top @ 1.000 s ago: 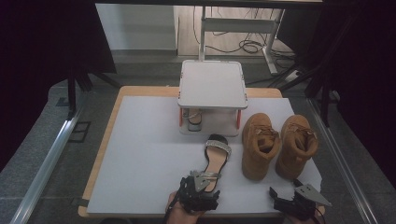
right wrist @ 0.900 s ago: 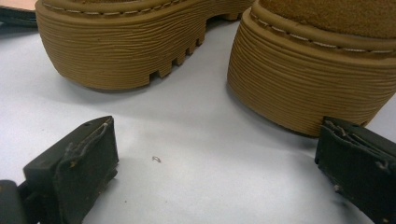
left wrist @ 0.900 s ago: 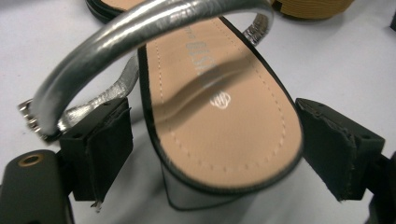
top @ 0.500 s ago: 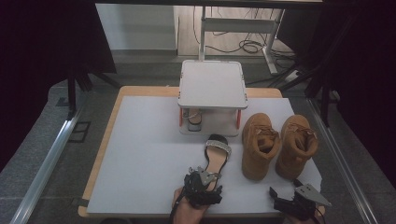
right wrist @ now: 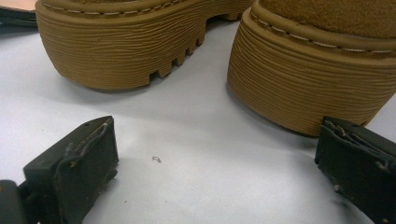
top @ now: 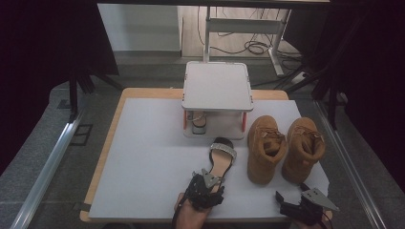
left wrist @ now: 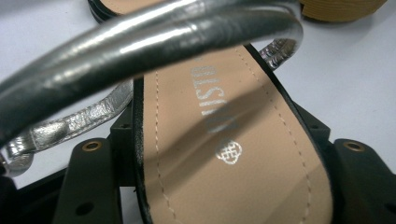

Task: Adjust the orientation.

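Observation:
A silver-strapped sandal (top: 222,155) with a tan insole (left wrist: 233,163) lies on the white board, toe toward the small stand. My left gripper (top: 206,179) (left wrist: 224,135) sits at its heel end, open, one black jaw on each side of the sole and close against it. The silver ankle strap (left wrist: 140,51) arches just in front of the camera. My right gripper (top: 291,192) (right wrist: 217,135) rests open near the front right edge, nothing between its jaws. Its jaws point at the heels of two tan boots (top: 265,148) (top: 303,148) that stand side by side.
A white stand (top: 217,86) on red legs sits at the back centre, with another shoe (top: 199,121) beneath it. The ridged boot soles (right wrist: 140,46) (right wrist: 317,70) are just ahead of the right jaws. Bare white board (top: 153,157) stretches to the left of the sandal.
My left gripper has moved forward along the board until its jaws flank the sandal's heel. The sandal, the boots and the right gripper have stayed put.

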A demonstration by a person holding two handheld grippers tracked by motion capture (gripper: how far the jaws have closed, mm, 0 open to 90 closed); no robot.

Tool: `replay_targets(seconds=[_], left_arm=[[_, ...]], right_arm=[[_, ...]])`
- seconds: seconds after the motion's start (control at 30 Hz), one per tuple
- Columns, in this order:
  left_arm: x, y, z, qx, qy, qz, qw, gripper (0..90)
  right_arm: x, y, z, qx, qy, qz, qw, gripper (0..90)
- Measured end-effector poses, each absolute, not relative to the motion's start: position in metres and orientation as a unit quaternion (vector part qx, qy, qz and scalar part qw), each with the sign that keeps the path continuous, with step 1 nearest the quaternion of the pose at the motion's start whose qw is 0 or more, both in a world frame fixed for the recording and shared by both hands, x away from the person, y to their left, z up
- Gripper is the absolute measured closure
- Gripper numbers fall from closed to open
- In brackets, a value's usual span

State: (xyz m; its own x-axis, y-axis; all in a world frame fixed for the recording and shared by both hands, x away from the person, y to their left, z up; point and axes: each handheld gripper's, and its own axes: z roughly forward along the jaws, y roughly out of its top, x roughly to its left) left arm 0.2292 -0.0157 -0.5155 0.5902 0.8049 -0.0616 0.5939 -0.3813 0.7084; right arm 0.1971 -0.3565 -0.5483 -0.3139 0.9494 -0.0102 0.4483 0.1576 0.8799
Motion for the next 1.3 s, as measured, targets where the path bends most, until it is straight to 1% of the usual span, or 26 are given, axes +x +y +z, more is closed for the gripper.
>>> replay_targets(seconds=[0.23, 0.3, 0.4, 0.93, 1.3], left_arm=[[0.231, -0.010, -0.515, 0.825, 0.412, 0.155, 0.355, 38.1], [0.232, -0.007, -0.514, 0.824, 0.408, 0.154, 0.361, 38.2], [0.234, 0.000, -0.511, 0.821, 0.407, 0.139, 0.375, 38.5], [0.236, 0.013, -0.499, 0.814, 0.395, 0.132, 0.405, 39.1], [0.234, 0.018, -0.485, 0.808, 0.389, 0.143, 0.419, 39.3]], right_arm=[[0.197, -0.357, -0.548, 0.500, 0.698, 0.413, 0.304, 0.0], [0.197, -0.357, -0.548, 0.500, 0.698, 0.413, 0.304, 0.0], [0.197, -0.357, -0.548, 0.500, 0.698, 0.413, 0.304, 0.0], [0.197, -0.357, -0.548, 0.500, 0.698, 0.413, 0.304, 0.0], [0.197, -0.357, -0.548, 0.500, 0.698, 0.413, 0.304, 0.0]])
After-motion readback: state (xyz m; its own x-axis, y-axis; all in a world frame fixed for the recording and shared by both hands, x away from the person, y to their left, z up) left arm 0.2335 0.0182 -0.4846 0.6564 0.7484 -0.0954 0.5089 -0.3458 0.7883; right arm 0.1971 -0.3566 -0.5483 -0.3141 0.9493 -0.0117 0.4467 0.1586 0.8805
